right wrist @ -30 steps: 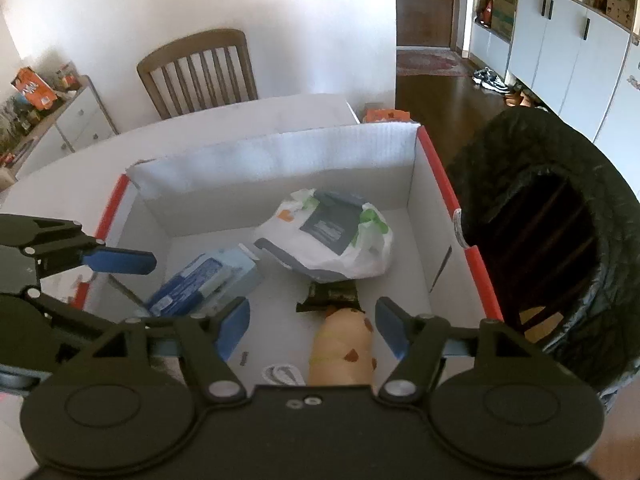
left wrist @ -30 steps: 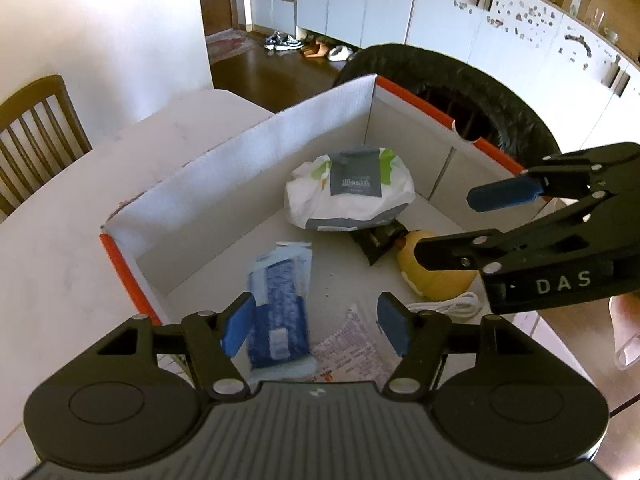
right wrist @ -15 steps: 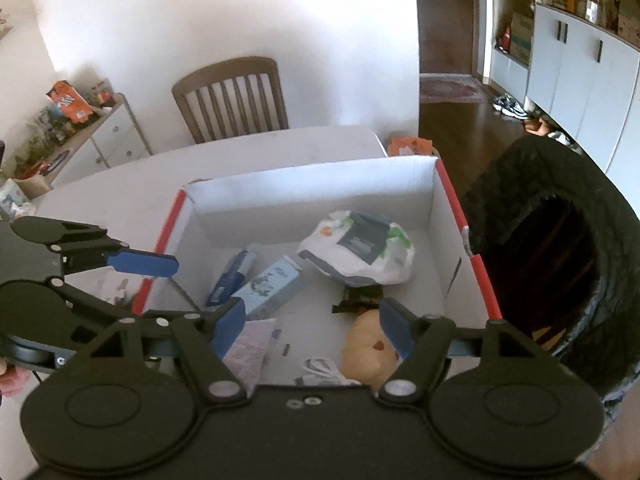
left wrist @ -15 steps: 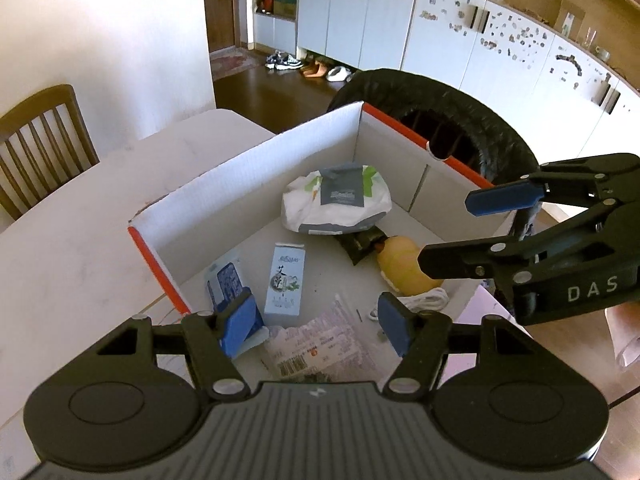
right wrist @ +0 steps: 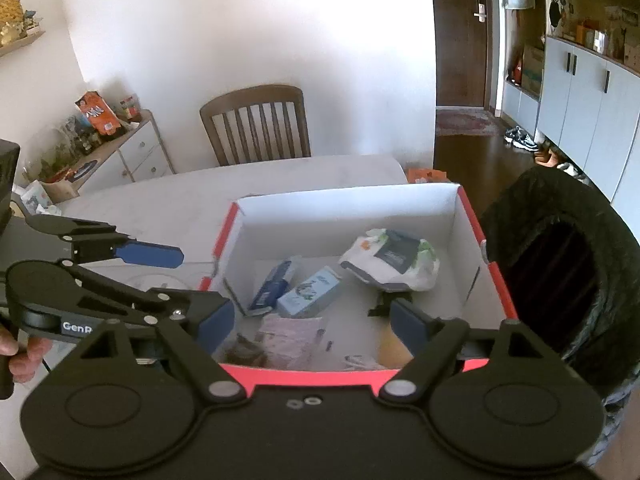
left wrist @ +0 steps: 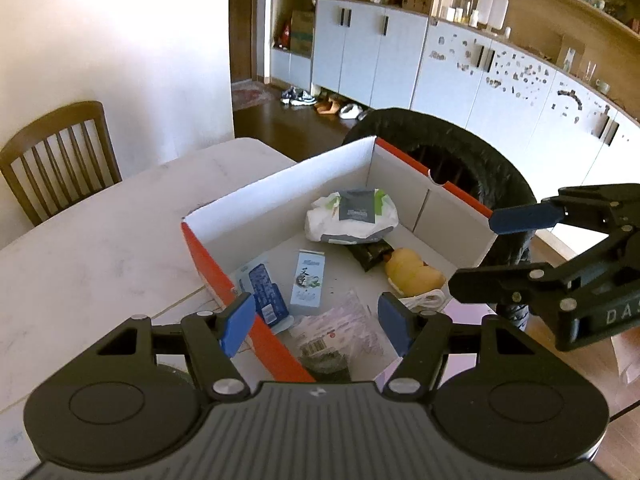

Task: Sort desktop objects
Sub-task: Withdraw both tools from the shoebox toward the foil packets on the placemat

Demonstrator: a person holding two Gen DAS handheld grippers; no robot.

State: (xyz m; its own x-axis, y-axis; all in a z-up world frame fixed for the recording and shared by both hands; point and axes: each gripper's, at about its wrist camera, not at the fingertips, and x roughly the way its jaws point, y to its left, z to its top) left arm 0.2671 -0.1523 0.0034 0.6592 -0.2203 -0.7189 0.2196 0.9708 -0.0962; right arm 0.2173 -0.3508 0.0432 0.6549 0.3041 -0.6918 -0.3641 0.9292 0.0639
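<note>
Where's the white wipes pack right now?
Left wrist view: the wipes pack lies at the far end of the red-edged box, right of centre, just beyond the dark wrapper.

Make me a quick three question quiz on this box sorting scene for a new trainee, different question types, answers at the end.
1. True or false: the left gripper holds an item.
2. Multiple choice: the white wipes pack lies A) on the table B) inside the cardboard box C) in the black bin.
3. Fill in: the yellow plush toy lies beside a dark ____ inside the box.

Key: 1 false, nothing sits between its pads. 2 B. 3 wrapper.
</note>
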